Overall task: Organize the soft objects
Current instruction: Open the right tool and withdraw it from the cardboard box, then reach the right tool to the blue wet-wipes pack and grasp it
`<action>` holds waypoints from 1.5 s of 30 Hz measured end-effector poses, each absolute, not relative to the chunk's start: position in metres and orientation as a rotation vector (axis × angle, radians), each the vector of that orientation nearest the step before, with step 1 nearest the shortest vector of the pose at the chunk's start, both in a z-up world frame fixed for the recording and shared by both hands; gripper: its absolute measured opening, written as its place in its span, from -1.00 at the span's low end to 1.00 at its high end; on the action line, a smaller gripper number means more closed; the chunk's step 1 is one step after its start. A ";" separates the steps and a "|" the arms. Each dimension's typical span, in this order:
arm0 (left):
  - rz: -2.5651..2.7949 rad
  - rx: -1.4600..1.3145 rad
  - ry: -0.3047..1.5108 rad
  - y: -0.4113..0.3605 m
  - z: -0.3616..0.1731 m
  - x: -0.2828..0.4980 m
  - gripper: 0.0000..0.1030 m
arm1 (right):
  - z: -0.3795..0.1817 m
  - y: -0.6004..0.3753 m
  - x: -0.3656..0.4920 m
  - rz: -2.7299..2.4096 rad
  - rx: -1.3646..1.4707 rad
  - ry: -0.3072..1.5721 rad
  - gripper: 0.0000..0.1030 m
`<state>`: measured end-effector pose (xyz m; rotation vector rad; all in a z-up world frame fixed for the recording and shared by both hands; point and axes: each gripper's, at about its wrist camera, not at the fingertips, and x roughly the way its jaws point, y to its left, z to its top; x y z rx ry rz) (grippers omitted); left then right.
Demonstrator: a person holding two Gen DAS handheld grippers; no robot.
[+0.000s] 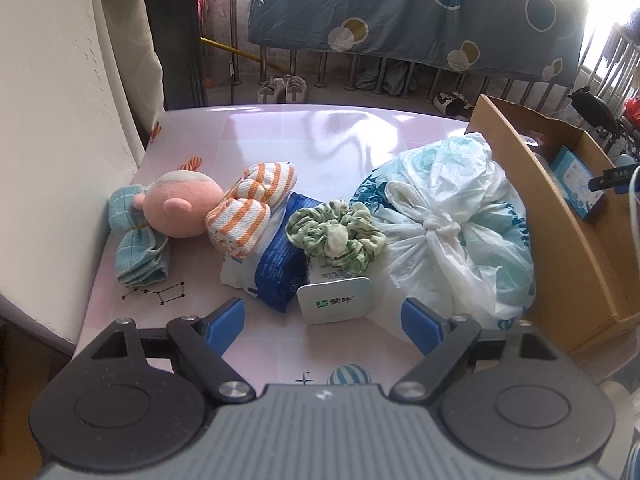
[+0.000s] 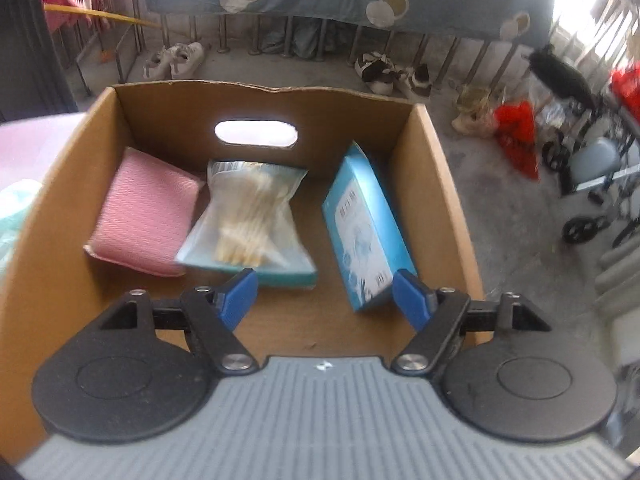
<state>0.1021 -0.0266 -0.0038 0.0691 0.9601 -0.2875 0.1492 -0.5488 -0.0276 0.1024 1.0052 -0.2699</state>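
The cardboard box (image 1: pixel 568 216) is cut off at the right edge; its contents blur in the right wrist view.

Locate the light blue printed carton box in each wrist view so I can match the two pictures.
Left wrist view: the light blue printed carton box shows at the far right edge, inside the brown cardboard box, partly cut off by its wall.
Right wrist view: the same carton lies in the right part of the cardboard box, near its right wall.
Shared landmark: the cardboard box; also the white shoes on the floor.
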 end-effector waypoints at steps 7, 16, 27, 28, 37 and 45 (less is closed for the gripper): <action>-0.257 0.072 0.931 -0.010 0.002 0.085 0.68 | -0.006 -0.543 0.121 -0.219 0.231 0.929 0.39; -0.204 0.033 0.936 0.015 0.004 0.067 0.68 | -0.028 -0.557 0.144 -0.186 0.397 0.959 -0.05; -0.148 0.042 0.961 0.029 -0.003 0.069 0.68 | -0.089 -0.581 0.176 -0.250 0.562 1.037 -0.07; -0.147 0.045 0.960 0.028 -0.003 0.069 0.68 | -0.092 -0.582 0.175 -0.247 0.579 1.040 -0.07; -0.127 0.103 0.925 0.026 -0.005 0.061 0.68 | -0.063 -0.587 0.137 -0.148 0.736 0.996 0.11; -0.081 0.135 0.819 0.038 0.003 0.041 0.68 | 0.004 -0.543 0.110 0.041 0.742 0.886 0.15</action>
